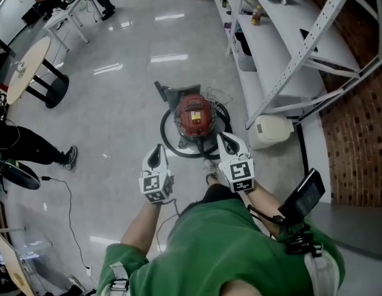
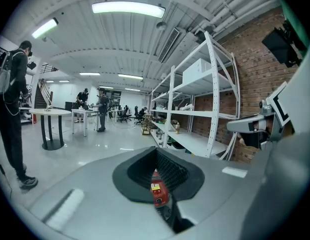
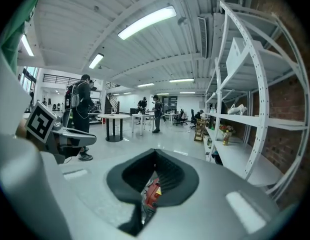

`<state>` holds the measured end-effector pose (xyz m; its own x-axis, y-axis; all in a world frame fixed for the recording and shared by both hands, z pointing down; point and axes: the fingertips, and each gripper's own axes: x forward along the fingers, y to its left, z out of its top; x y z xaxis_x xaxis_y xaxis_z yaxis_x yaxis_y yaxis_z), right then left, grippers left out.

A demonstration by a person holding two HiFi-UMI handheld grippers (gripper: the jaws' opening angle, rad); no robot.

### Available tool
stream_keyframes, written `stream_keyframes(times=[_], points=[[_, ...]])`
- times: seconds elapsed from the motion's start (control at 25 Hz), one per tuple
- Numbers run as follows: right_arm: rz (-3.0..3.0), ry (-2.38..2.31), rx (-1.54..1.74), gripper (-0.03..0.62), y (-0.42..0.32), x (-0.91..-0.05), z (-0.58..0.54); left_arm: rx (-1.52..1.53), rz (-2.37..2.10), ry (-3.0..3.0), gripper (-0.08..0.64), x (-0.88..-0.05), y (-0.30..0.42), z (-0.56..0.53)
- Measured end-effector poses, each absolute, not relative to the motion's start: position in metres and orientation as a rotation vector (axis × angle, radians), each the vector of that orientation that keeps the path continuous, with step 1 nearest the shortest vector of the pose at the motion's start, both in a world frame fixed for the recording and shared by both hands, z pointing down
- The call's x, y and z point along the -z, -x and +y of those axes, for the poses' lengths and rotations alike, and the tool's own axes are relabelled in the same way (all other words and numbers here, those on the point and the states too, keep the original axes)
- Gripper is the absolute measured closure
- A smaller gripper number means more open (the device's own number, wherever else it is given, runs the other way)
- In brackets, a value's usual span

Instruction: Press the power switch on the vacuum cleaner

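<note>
The red vacuum [image 1: 195, 115] sits on the floor [image 1: 117, 103] just ahead of and below both grippers, nearer the right gripper [image 1: 227, 142] than the left gripper [image 1: 156, 155], each with jaws closed together and empty, its switch probably on top.

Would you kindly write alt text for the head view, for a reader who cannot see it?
A red canister vacuum cleaner sits on a glossy grey floor, ringed by its black hose, beside white shelving. A person in a green top holds the left gripper and right gripper toward it.
</note>
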<state>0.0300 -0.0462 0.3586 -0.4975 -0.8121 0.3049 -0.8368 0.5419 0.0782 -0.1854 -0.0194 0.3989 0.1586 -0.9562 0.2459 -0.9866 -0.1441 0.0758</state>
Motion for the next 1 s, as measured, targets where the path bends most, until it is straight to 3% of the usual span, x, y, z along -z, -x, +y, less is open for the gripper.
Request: stream_keyframes(times=[1.0], points=[[-2.501, -1.523, -0.04, 0.589, -0.077, -0.292, 0.093, -0.097, -1.869, -2.277, 0.552, -0.342, 0.159, 0.122]])
